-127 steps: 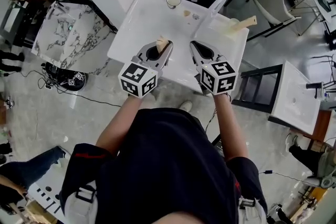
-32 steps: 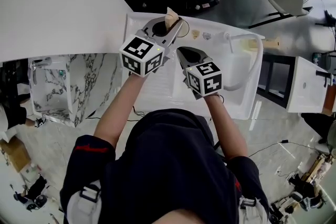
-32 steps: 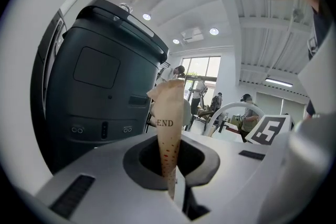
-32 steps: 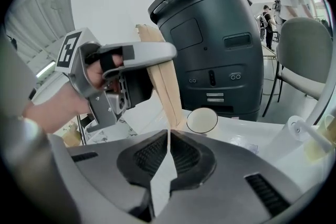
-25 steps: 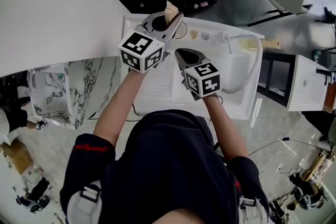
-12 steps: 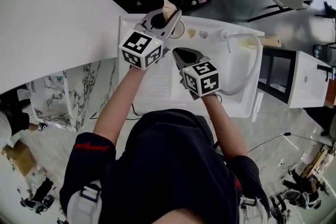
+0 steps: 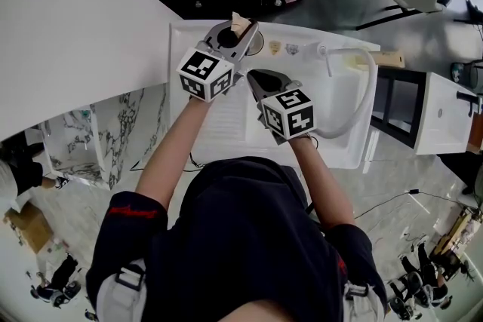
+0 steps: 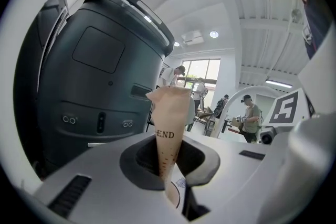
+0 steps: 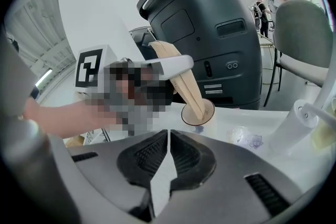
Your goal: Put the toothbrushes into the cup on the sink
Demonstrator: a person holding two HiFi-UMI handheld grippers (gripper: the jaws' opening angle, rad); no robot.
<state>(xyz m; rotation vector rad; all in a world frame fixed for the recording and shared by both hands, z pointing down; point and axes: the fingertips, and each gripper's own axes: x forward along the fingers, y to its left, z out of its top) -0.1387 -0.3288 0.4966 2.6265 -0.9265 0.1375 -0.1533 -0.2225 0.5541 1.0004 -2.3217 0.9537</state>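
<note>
My left gripper (image 7: pixel 235 35) is shut on a toothbrush in a beige paper wrapper (image 8: pixel 168 128) at the far left corner of the white sink (image 7: pixel 219 124). In the right gripper view the wrapped toothbrush (image 9: pixel 184 81) slants down from the left gripper (image 9: pixel 176 65), and its lower end sits inside the rim of the small round cup (image 9: pixel 198 112). In the head view the cup (image 7: pixel 255 47) is mostly hidden by that gripper. My right gripper (image 7: pixel 253 76) hangs just in front of the cup, its jaws shut (image 9: pixel 168 139) with nothing between them.
A white arched faucet (image 7: pixel 355 56) stands right of the cup, over the basin. Two small clear packets (image 7: pixel 282 49) lie on the back ledge. Another beige wrapped item (image 7: pixel 389 59) rests at the sink's right end. A big dark machine (image 9: pixel 210 34) stands behind the sink.
My left gripper has sunk with the wrapped toothbrush, bringing its lower end down to the cup. The right gripper has stayed where it was.
</note>
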